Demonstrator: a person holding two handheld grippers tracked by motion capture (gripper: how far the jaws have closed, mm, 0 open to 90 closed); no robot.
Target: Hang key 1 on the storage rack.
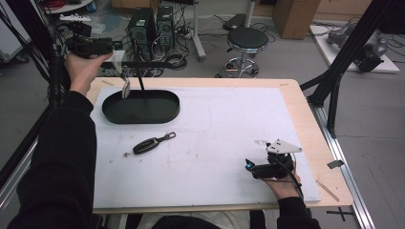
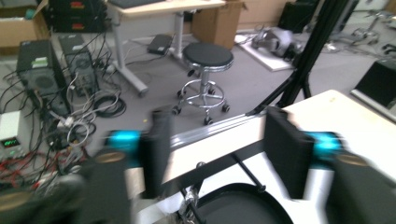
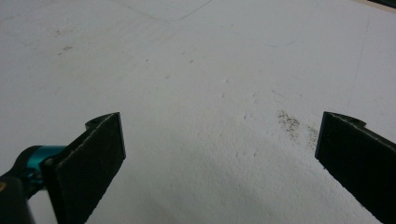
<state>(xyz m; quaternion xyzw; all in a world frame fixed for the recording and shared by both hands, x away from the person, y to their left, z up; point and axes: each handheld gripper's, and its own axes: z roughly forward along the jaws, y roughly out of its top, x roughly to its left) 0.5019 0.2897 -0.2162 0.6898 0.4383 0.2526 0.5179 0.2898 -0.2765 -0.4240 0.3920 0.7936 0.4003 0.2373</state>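
A black oval tray (image 1: pixel 143 112) lies at the back left of the white mat. My left gripper (image 1: pixel 114 53) is held in the air above the tray's back left rim; in the left gripper view (image 2: pixel 217 154) its jaws stand apart with nothing between them. A small silvery metal piece (image 1: pixel 125 87) shows just below it, over the tray's rim (image 2: pixel 243 205), apart from the jaws; I cannot tell whether it rests on the tray. A black car key fob (image 1: pixel 150 143) lies on the mat in front of the tray. My right gripper (image 1: pixel 249 167) rests near the front right edge, open (image 3: pixel 219 154) over bare mat.
A black bar with a slanted strut (image 1: pixel 142 78) stands along the table's back edge behind the tray. Computer towers (image 1: pixel 150 26), cables and a stool (image 1: pixel 246 40) are on the floor beyond. Black frame legs (image 1: pixel 334 81) rise at the right.
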